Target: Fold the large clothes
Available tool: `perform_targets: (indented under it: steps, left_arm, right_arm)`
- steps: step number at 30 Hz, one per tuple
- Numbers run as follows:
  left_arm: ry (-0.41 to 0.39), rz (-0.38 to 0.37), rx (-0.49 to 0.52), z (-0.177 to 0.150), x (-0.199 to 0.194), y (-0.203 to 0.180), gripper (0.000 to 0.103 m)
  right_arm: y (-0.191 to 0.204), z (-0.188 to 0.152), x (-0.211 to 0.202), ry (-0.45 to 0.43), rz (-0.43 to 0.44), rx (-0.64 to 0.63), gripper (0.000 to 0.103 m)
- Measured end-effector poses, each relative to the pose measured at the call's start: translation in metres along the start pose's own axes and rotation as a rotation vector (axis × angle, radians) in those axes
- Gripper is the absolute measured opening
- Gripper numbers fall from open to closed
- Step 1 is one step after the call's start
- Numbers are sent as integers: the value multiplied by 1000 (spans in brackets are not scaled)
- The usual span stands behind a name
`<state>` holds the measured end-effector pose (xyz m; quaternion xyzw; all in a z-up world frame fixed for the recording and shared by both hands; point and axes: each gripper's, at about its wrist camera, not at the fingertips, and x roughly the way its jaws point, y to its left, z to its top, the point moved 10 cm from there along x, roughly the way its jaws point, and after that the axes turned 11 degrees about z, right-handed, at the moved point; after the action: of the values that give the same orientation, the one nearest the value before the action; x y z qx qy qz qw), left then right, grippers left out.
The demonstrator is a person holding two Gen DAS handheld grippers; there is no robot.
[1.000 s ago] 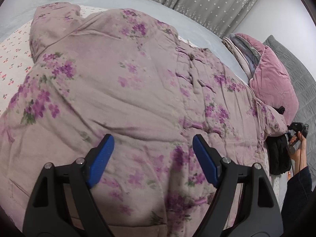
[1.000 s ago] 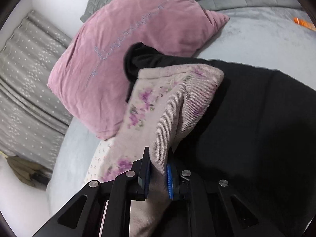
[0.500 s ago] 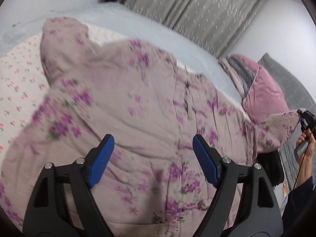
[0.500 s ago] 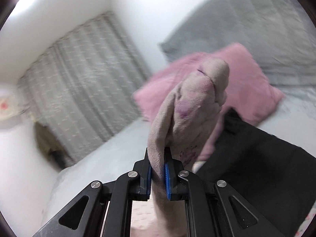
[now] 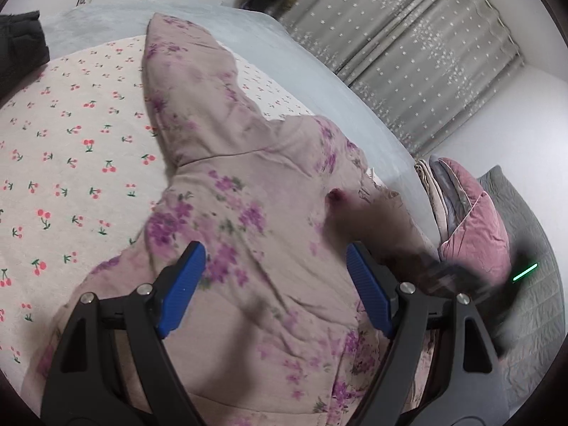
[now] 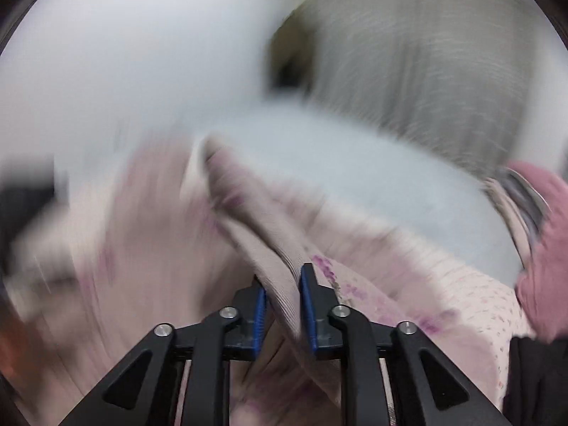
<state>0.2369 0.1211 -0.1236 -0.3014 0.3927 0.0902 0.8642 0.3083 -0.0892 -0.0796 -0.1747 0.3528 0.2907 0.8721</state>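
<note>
Ribbed cuff (image 6: 280, 277) between right gripper (image 6: 283, 305) pads

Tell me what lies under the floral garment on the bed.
The floral garment lies on a cherry-print sheet, which shows to its left and past its far edge. A pale blue cover shows beyond. What sits directly beneath the garment is hidden.

A cream sheet (image 5: 71, 135) printed with small red cherries covers the near part of the bed. Beyond it lies a pale blue blanket (image 5: 319, 81). Grey curtains (image 5: 419, 49) dotted with white hang behind the bed. At the right a pink velvet pillow (image 5: 475, 227) leans against a grey quilted cover (image 5: 532, 284), with folded cloths (image 5: 431, 191) stacked just beside it. A dark garment (image 5: 17, 42) sits at the far left edge.
</note>
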Motion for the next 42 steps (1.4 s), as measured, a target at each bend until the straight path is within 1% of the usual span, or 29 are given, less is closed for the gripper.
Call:
perform_targets:
  steps: [2,3,4,5,6,8,9,10,11,12,14,16,20,21,23,24,25,26,27,29,30,32,35,36,38,39,40,41,42]
  left_arm:
    - [14,4,1,-1,4,1,81]
    - [24,2,5,-2,6,0,81]
    - [26,-1,8,-2,6,-1,81]
    - [27,-4,14,-3,5,-3,81]
    - [23,-6,24,-3,4,-6,81]
    - [15,-4,47,-4,2,-9,81]
    - [14,-4,51,-5,2,-9,81]
    - [14,-6,52,-5,1,-8,81]
    - [15,-8,50,-5,1,-8,81]
    - [18,-9,47,-5,1,-8,81]
    - [21,-6,43,-5,2,-7,81]
    - [24,2,35,-5,3,-4,81]
    - [30,28,35,-7,6,-1,81]
    - [32,43,40,-7,7,1,81]
    - [39,52,39,-7,9,3,81]
    - [44,54,32,-7,10,5,81]
    - [47,56,27,-7,11,7,81]
    - [51,61,22,-7,13,10,81]
    - [52,65,20,-7,13,11,81]
    - [59,72,18,-8,15,13,81]
    - [61,73,19,-8,15,13,81]
    - [60,75,28,-9,16,12,81]
    - [60,81,45,-11,16,9,81]
    - [60,81,45,-11,16,10,81]
    - [61,79,42,-10,16,10,81]
    - [62,81,40,-10,17,11,81]
    - [65,81,40,-11,18,10,81]
    - [68,81,40,-12,18,10,81]
    - [68,78,40,-12,17,9,81]
  right_arm:
    - [30,-39,51,182,-32,-120,20]
    - [34,-50,58,199,-62,-155,23]
    - [38,-56,62,192,-99,-185,26]
    - [39,-56,60,171,-108,-181,27]
    - [34,-58,57,163,-94,-154,28]
    - [30,-59,51,150,-16,-53,33]
    - [27,-61,44,146,38,11,39]
    - [33,-61,42,147,70,36,51]
    - [38,-63,35,146,147,72,57]
    - [52,-58,32,145,200,90,62]
    - [71,-64,22,142,331,136,62]
    - [80,-65,8,117,388,163,62]
    - [59,-46,-19,-25,361,244,62]
    - [49,-42,-20,-50,351,281,62]
    - [22,-38,-16,-92,342,409,63]
    - [2,-43,-7,-100,336,525,63]
    - [-13,-50,4,-83,318,603,63]
    - [-22,-59,11,-55,294,659,63]
    - [-31,-76,28,6,271,724,62]
    - [-24,-90,44,52,291,728,62]
    - [-17,-91,44,51,261,666,62]
    - [-2,-90,44,80,202,555,63]
    - [2,-84,40,97,176,538,63]
    - [-1,-77,34,76,167,545,63]
    - [-10,-64,17,-34,157,569,63]
    - [-16,-66,16,-41,132,584,63]
    - [-19,-73,20,-15,115,598,63]
    - [-17,-90,37,70,114,615,63]
    - [-14,-100,49,99,126,613,63]
